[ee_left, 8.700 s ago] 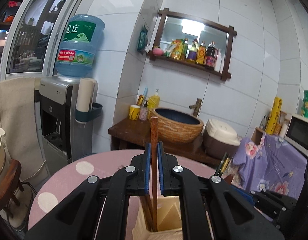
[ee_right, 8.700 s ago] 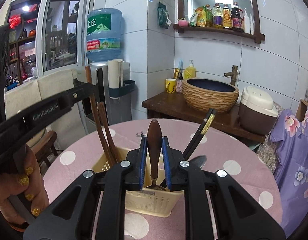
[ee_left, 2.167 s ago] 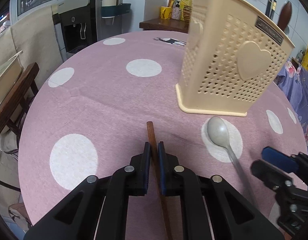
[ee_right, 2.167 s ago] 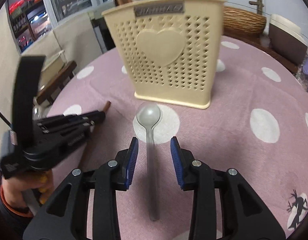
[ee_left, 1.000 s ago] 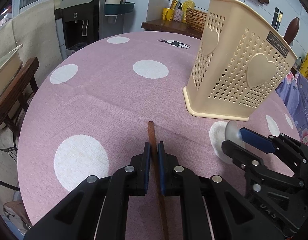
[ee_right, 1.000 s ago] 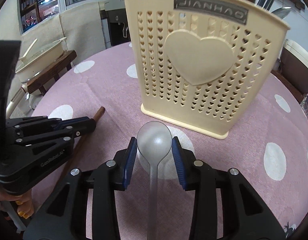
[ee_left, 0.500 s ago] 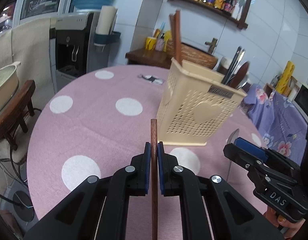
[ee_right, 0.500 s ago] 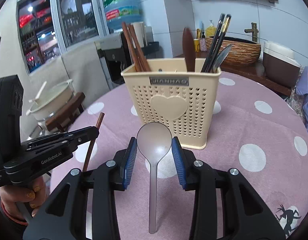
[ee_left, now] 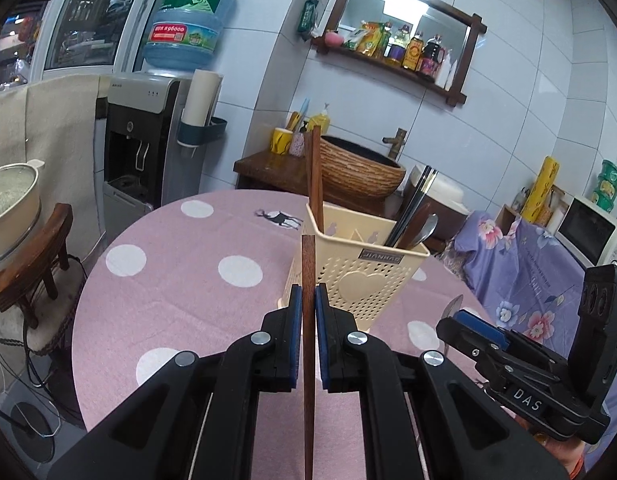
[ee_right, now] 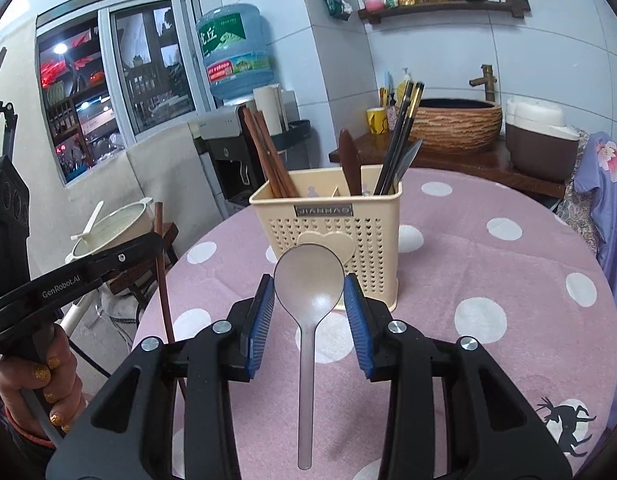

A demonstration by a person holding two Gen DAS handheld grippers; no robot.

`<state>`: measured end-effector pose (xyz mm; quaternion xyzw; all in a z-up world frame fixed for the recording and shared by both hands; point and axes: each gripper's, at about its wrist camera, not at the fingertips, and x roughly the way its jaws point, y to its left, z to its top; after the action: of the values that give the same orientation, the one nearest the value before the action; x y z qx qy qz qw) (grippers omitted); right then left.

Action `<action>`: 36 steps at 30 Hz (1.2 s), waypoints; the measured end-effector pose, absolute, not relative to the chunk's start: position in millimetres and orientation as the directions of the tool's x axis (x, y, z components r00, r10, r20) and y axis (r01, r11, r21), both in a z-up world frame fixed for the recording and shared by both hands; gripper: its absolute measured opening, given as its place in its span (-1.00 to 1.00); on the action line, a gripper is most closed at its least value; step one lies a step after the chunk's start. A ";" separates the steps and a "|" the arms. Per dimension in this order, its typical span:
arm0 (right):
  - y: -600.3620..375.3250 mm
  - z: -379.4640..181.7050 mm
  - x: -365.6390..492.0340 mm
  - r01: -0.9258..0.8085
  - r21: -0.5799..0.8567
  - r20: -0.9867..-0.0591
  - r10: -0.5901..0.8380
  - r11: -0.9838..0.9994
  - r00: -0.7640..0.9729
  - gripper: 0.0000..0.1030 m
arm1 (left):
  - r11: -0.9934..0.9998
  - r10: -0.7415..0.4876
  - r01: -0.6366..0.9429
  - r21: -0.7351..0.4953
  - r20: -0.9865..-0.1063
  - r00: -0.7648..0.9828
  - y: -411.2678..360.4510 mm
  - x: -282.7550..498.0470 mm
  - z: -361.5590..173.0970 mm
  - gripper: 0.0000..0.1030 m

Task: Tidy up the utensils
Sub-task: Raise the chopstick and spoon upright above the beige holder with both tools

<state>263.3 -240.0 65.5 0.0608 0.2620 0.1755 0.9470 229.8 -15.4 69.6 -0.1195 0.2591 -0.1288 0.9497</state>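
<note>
- Two utensils are in the air at once here, so taking it view by view.
- Left wrist view: left gripper (ee_left: 305, 338) is clamped tight on a brown wooden chopstick (ee_left: 308, 280), which stands nearly upright between the pads. The cream utensil holder (ee_left: 358, 270) sits just beyond it on the pink polka-dot tablecloth (ee_left: 168, 280), with a matching wooden chopstick (ee_left: 316, 176) already poking out of its far-left compartment. Right gripper (ee_left: 464, 322) shows at the right edge.
- Right wrist view: right gripper (ee_right: 309, 312) has the grey spoon (ee_right: 308, 284) pinched at the bowl edges, handle hanging toward the camera. The holder is straight ahead, black chopsticks (ee_right: 400, 140) and a dark wooden spoon handle (ee_right: 349, 160) in the right-hand slots.
- My take on doing it well: bring the chopstick over the left compartment with the other brown ones, keep it vertical, lower until the tip is inside before letting go. Spoon goes right side; that bowl grip looks slippy, so no quick swings.
</note>
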 end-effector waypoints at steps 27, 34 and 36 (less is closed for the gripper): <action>-240.1 103.5 274.5 -0.300 0.166 -0.413 0.342 0.939 0.844 -0.29 | 0.912 -0.372 0.278 -0.302 -0.320 0.871 -12.6 239.9 136.7 -0.85; -241.0 171.4 296.6 -0.300 0.101 -0.313 0.317 0.949 0.895 -0.29 | 0.921 -0.362 0.309 -0.235 -0.228 0.904 -23.4 261.6 212.1 -0.85; -240.7 192.6 309.0 -0.294 0.098 -0.280 0.310 0.951 0.909 -0.29 | 0.924 -0.357 0.310 -0.225 -0.214 0.909 -27.4 273.5 233.3 -0.85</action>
<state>309.0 -240.7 192.6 0.0268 0.1475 0.1548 0.9765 273.5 -27.4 233.3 -0.0934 0.1263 -0.1714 0.9726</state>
